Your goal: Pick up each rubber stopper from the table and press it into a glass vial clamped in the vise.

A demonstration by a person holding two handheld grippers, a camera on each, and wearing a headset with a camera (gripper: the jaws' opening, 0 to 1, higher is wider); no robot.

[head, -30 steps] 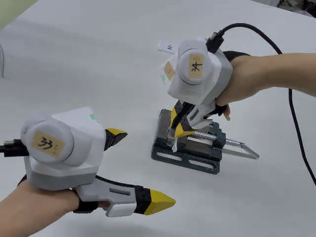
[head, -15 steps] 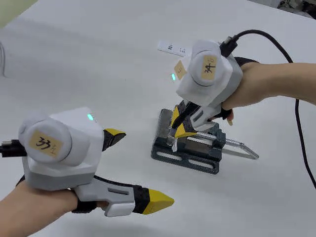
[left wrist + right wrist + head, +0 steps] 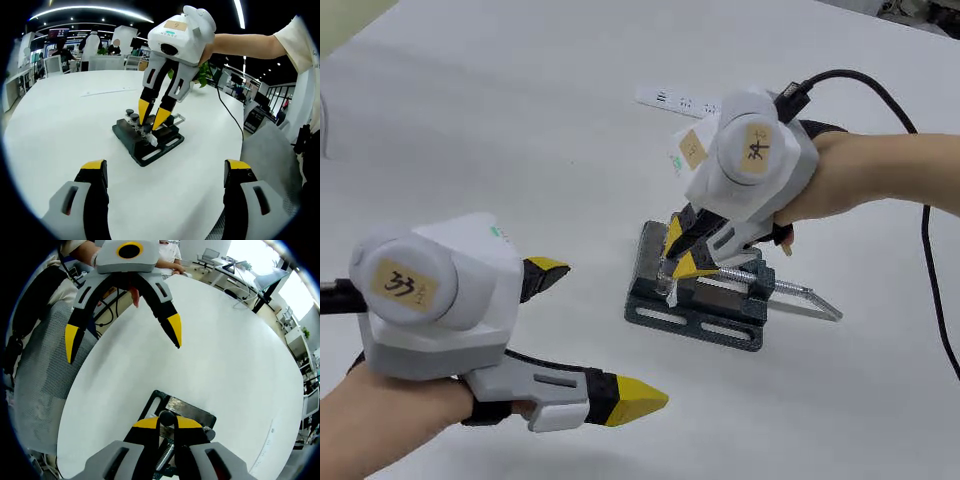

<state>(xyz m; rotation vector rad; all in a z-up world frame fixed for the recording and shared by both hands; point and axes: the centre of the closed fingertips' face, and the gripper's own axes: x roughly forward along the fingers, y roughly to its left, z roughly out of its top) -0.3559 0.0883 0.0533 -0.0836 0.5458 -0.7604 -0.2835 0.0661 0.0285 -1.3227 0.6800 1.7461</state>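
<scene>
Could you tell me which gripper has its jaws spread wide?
The left gripper, over bare table; the right gripper is pinching a rubber stopper at the vise.

Left gripper [image 3: 598, 335] hovers over the desk's near edge, jaws spread wide; right gripper [image 3: 680, 253] points down, jaws pinching a rubber stopper [image 3: 167, 416].

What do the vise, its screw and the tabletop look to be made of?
The vise looks like cast metal with a dark matte coating, probably paint; its slotted base is heavy-looking and the jaw faces are brighter. The screw is bare, shiny steel with visible threads. The tabletop is smooth, white and faintly glossy, perhaps laminate; the pictures leave that open.
</scene>
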